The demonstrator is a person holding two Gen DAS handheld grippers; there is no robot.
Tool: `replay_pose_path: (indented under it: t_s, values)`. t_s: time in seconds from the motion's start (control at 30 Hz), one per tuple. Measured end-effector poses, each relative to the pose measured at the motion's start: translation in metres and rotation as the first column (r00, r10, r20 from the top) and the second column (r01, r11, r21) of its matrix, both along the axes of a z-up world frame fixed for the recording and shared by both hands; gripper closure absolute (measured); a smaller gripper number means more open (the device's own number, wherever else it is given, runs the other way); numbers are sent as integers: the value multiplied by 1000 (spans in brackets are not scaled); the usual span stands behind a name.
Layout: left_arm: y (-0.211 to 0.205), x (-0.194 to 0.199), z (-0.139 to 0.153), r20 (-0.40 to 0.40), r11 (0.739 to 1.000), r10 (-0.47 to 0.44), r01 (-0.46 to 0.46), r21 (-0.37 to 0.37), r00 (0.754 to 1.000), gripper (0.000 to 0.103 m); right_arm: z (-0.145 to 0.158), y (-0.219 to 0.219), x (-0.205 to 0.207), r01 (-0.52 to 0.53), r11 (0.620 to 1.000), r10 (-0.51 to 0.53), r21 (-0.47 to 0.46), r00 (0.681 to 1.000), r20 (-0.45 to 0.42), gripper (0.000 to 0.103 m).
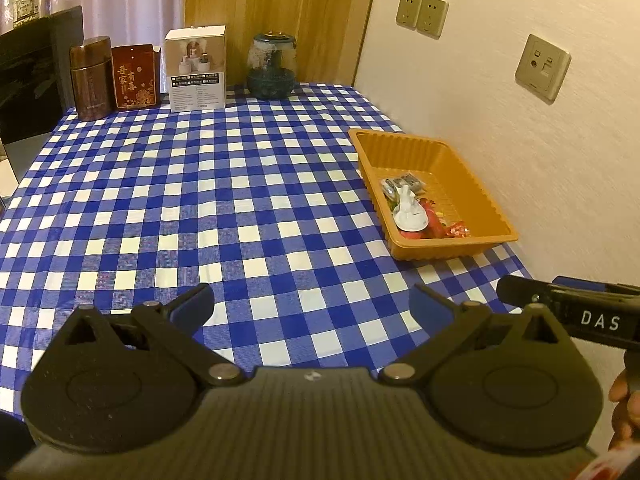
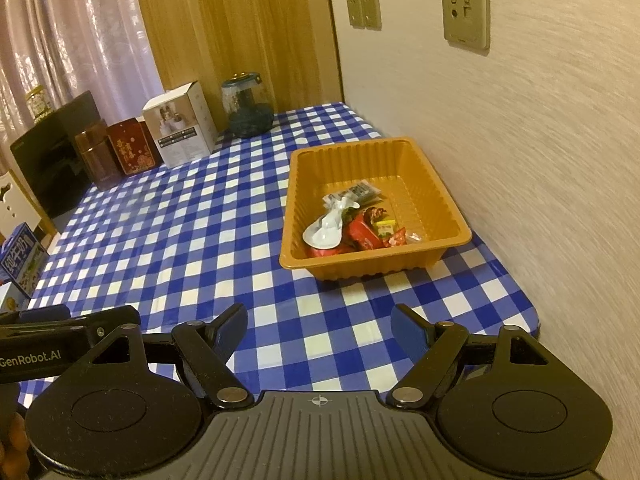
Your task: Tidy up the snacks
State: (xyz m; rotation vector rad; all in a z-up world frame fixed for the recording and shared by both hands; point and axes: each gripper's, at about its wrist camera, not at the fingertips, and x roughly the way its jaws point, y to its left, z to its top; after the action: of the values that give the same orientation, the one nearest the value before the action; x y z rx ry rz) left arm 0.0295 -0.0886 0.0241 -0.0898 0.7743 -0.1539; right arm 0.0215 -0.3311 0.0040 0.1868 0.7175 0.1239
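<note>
An orange plastic tray [image 1: 476,176] [image 2: 436,184] sits on the blue checked tablecloth by the right wall. In it lie several wrapped snacks [image 1: 424,216] [image 2: 360,224]: a white packet, red packets and a grey one. My left gripper [image 1: 312,308] is open and empty, low over the cloth, left of and nearer than the tray. My right gripper [image 2: 318,332] is open and empty, near the table's front edge, short of the tray. The right gripper's side also shows in the left wrist view [image 1: 560,304].
At the table's far edge stand a brown tin [image 1: 90,78], a red box [image 1: 134,76], a white carton [image 1: 196,68] and a dark glass jar [image 1: 271,66]. A black screen [image 1: 28,76] stands far left. A milk carton [image 2: 20,264] is off the table's left.
</note>
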Motion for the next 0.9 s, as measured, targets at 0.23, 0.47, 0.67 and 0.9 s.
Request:
replay_pose_path:
  t_s: [0.23,0.47,0.67,0.9]
  values:
    - [1,0,0,1,1000,1,-1,1,1000,0,0,0,0,0,1000,0,1,1000,-1,24]
    - [1,0,0,1,1000,-2,2,0,1000,0,-1,0,-1,4,1000,-4,2,1000,3,24]
    - [0,0,0,1,1000,2,-2,0,1000,0,-2,0,-1,7,1000,-7,1,1000,2,24]
    - [1,0,0,1,1000,0,0,1,1000,0,-2,0,-1,6,1000,-6,2,1000,2,24]
